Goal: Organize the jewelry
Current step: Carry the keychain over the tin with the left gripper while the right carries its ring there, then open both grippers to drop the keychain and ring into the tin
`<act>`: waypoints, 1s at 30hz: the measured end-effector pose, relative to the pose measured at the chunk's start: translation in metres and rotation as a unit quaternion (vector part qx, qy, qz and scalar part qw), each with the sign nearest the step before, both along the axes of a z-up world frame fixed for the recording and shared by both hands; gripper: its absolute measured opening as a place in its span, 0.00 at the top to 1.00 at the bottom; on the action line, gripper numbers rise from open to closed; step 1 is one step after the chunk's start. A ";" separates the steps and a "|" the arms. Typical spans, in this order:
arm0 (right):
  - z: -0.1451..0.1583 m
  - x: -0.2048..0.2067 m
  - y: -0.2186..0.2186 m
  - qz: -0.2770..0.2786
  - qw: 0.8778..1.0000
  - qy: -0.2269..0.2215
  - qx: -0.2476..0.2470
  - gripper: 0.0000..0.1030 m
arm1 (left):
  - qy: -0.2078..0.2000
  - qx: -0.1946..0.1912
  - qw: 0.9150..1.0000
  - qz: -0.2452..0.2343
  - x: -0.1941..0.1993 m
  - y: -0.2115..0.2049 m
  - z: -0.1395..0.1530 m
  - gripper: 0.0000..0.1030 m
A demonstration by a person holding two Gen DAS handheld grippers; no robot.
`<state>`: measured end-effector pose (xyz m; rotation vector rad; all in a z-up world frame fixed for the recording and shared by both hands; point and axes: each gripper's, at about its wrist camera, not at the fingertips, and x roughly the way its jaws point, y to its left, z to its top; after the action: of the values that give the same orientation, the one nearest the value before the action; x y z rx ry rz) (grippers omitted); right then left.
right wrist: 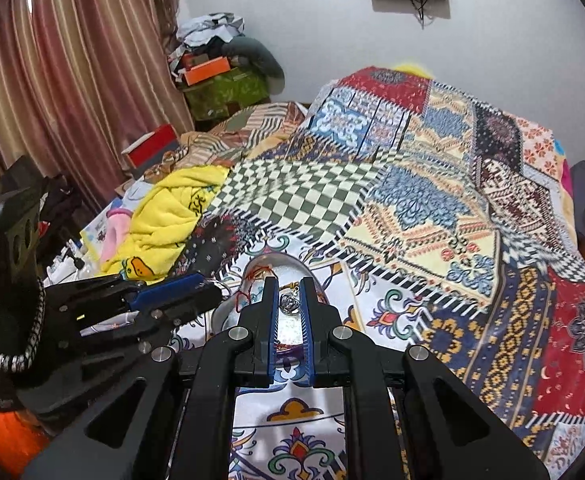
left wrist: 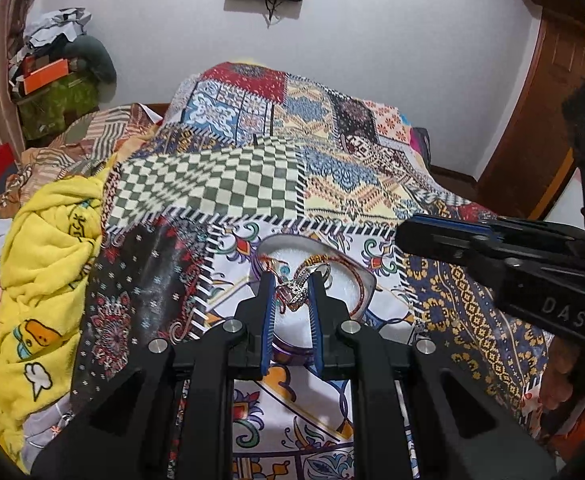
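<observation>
The left gripper (left wrist: 292, 292) has its blue-padded jaws drawn in on a tangled silver chain with a small ornate pendant (left wrist: 294, 294), held just above a shallow round metal dish with a white lining (left wrist: 332, 322). A thin braided brown cord bracelet (left wrist: 358, 280) curls along the dish's far side. The right gripper (right wrist: 289, 304) is likewise closed on a round silver filigree charm (right wrist: 288, 303), over the same dish (right wrist: 228, 316). The dish sits on a busy multicoloured patchwork bedspread (left wrist: 372, 168), with a crumpled yellow cartoon-print blanket (left wrist: 48, 248) to the left.
</observation>
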<state>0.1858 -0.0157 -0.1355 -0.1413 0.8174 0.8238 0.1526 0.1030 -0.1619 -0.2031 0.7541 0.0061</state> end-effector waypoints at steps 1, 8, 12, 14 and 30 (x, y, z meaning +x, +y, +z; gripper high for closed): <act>-0.002 0.001 0.000 0.000 1.000 0.003 -0.001 0.91 | 0.003 -0.002 1.000 -0.002 0.001 -0.001 -0.003 0.86; -0.023 0.008 0.009 0.002 0.999 0.030 -0.014 0.91 | 0.015 -0.010 1.000 -0.012 0.010 -0.005 -0.016 0.86; -0.032 0.011 0.013 0.004 0.999 0.039 -0.019 0.91 | 0.021 -0.011 1.000 -0.018 0.013 -0.005 -0.020 0.86; -0.035 0.013 0.015 0.006 0.999 0.042 -0.022 0.91 | 0.024 -0.007 0.999 -0.021 0.014 -0.006 -0.022 0.86; -0.035 0.010 0.023 0.022 0.998 0.038 -0.041 0.91 | 0.032 0.003 0.999 -0.019 0.011 -0.004 -0.022 0.86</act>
<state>0.1962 0.0070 -0.1704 -0.2023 0.9231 0.8406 0.1637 0.0986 -0.1836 -0.1827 0.8213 -0.0209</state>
